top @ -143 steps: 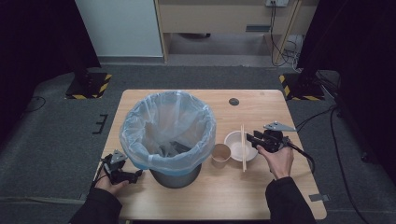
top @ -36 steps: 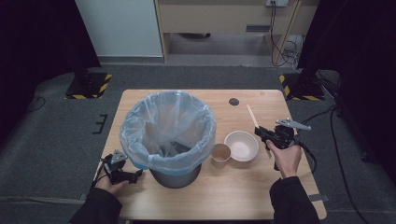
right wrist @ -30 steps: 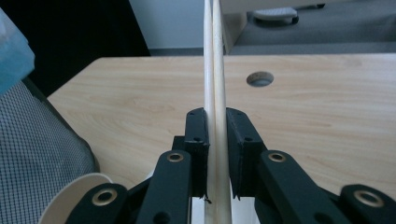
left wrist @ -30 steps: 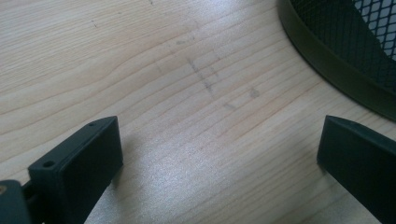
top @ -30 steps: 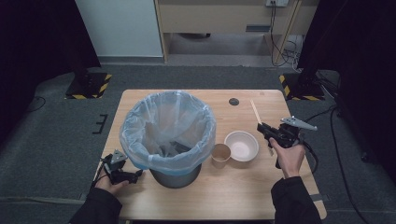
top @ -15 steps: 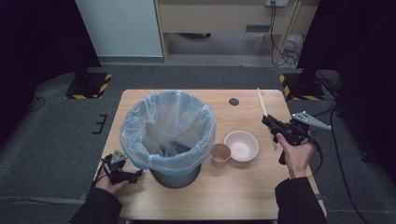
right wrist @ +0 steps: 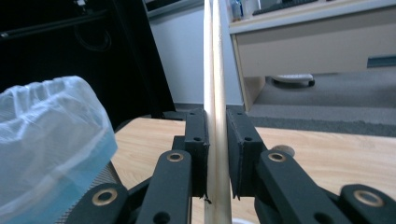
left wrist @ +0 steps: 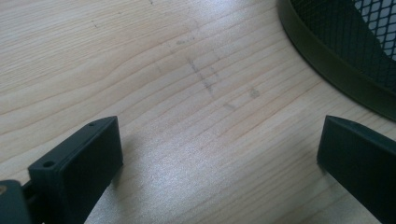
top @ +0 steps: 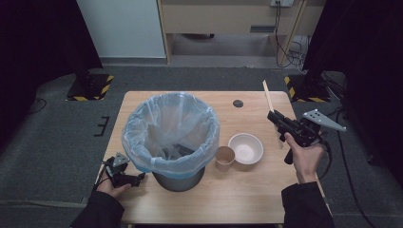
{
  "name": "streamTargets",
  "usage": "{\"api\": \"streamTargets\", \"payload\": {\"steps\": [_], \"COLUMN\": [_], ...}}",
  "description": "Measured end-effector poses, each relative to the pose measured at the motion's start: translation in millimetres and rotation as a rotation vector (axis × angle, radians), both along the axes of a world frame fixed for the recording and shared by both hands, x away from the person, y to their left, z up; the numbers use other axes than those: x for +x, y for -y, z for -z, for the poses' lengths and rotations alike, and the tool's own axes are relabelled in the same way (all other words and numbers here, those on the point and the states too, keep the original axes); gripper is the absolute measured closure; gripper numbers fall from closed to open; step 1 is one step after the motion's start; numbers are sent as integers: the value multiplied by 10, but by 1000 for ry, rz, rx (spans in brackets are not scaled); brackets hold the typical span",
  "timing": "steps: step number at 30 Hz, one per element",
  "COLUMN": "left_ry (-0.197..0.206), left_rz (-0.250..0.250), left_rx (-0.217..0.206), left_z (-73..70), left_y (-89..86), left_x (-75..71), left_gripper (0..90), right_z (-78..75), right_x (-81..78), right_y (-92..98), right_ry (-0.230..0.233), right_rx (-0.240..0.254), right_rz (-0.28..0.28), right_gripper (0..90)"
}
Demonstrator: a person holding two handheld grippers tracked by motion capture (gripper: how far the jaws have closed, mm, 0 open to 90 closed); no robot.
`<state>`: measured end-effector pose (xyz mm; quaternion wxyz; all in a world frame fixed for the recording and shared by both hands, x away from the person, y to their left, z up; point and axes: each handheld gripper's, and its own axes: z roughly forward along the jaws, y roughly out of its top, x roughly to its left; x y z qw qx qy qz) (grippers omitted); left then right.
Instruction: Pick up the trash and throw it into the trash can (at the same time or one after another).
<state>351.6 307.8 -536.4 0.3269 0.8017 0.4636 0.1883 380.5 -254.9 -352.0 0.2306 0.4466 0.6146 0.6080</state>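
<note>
Since earlier frame, our right gripper (top: 275,117) lifted chopsticks (top: 269,96) off desk (top: 247,199), away from white bowl (top: 245,148); jaws clamp them, right of bin (top: 172,135). Our left gripper (top: 124,176) idle, jaws apart, just left of bin.

No text, label or number can be read anywhere (all surfaces look plain).

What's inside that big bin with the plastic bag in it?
Through the opening of the bin, the pale blue liner shows, with some dark shapes low at the bottom; what they are I cannot tell. The liner's folds cover the rest.
</note>
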Motion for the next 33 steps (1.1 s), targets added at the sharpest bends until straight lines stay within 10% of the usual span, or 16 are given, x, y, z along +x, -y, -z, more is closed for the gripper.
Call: {"api": "streamTargets", "payload": {"steps": [33], "left_ry": [0], "left_rz": [0], "left_rx": [0], "left_z": [0], "left_y": [0], "left_x": [0], "left_gripper": [0], "right_z": [-641], "right_x": [-148], "right_y": [-279], "right_ry": [152], "right_rx": [63], "right_rz": [-98], "right_gripper": [801]}}
